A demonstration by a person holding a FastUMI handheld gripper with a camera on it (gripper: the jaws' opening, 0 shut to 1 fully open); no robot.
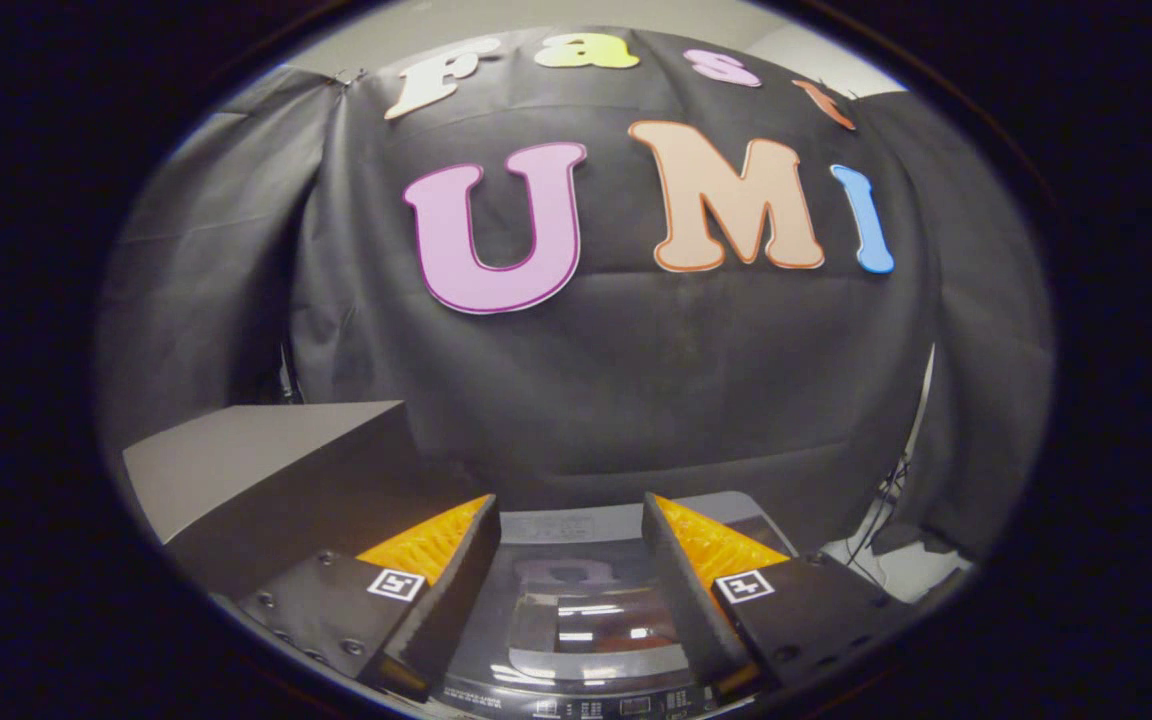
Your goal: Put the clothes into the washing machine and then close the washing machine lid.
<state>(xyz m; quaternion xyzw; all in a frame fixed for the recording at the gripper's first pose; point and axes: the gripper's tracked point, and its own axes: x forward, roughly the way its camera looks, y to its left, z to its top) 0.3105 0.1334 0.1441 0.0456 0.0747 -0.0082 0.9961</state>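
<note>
The gripper (568,525) fingers carry square black-and-white markers and dark screws.

washing machine lid (576,615): glossy dark grey, with pale reflections
box (266,470): grey top, darker grey side
booth wall (636,380): black cloth
cables (881,520): black
floor (896,572): pale grey

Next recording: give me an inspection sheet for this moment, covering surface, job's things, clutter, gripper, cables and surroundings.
Surface: dark box with a flat pale top, beside the machine.
Job's things: washing machine below and between the fingers, its glossy lid lying down flat; clothes: nothing seen.
Clutter: nothing seen.
Gripper: gripper open, fingers apart and holding nothing, poised above the lid.
Cables: dark cables hanging beside the machine, down to the pale floor.
Surroundings: black cloth wall behind the machine; pale room wall above it.
</note>
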